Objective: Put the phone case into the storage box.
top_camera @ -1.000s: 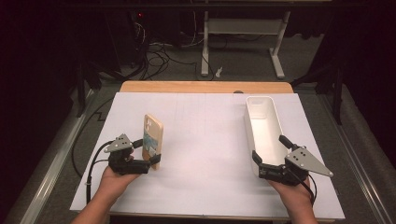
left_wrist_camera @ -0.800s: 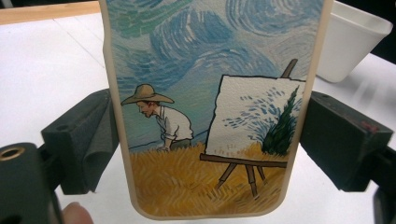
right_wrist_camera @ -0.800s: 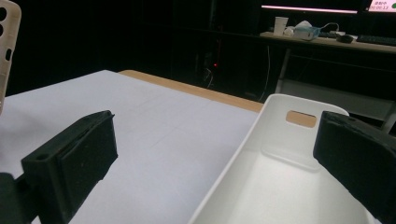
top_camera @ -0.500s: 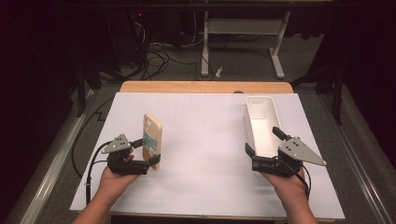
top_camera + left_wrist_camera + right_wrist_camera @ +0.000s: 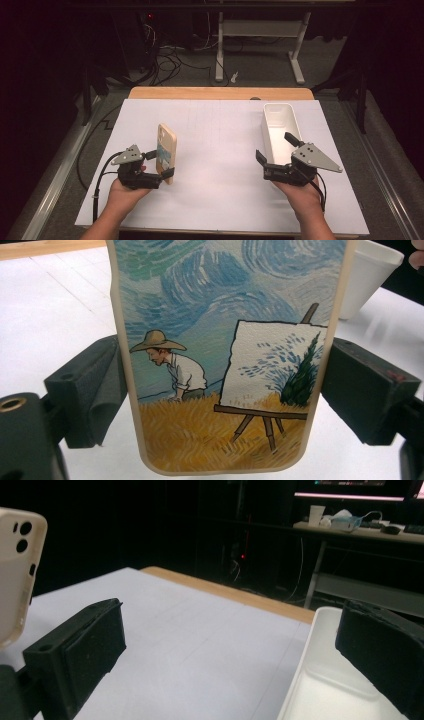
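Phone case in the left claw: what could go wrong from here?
1. The left claw pinches the phone case by its long edges near the bottom end, and the case stands tall above the pads; it may tip or flex out of the grip.
2. The right claw is open with one jaw over the white tray; it may knock or shove the tray sideways.

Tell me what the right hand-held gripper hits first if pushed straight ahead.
Probably the long white plastic tray: its near wall sits between the open jaws of the right hand-held gripper. Depth is unclear.
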`<state>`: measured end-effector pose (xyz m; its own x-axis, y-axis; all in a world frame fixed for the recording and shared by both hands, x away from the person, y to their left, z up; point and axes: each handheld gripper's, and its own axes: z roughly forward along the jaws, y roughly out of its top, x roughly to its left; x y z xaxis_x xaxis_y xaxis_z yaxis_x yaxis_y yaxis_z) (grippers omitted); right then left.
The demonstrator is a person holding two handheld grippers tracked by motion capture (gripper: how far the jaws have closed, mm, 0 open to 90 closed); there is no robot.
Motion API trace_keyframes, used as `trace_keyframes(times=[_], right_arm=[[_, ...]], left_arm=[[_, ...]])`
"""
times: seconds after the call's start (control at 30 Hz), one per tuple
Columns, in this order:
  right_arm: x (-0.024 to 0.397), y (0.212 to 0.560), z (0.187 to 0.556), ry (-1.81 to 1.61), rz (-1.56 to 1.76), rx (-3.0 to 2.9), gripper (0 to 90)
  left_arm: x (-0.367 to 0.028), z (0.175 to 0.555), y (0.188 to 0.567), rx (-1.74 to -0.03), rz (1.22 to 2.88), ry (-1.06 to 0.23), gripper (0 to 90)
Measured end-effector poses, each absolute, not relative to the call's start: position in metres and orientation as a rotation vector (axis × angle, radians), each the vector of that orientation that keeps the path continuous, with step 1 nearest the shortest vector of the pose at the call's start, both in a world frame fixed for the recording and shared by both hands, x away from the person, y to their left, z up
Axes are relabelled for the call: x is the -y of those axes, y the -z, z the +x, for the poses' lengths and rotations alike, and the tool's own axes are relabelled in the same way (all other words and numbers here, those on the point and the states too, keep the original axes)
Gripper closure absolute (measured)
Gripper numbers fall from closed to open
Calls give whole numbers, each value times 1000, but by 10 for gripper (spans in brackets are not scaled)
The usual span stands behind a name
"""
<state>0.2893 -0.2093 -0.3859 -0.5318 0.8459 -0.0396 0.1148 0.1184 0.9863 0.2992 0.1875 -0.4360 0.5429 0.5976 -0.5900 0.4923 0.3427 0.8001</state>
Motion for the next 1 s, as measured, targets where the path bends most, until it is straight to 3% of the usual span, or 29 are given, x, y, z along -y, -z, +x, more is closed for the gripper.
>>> trace_keyframes(times=[0.37,1.0], right_arm=[[218,394,288,-1444,958,-1785,3],[220,393,286,-1450,947,-1791,3]], left_arm=[[-181,304,420,-1033,1296,-109,115],[-138,324,393,-897,1370,4,116]])
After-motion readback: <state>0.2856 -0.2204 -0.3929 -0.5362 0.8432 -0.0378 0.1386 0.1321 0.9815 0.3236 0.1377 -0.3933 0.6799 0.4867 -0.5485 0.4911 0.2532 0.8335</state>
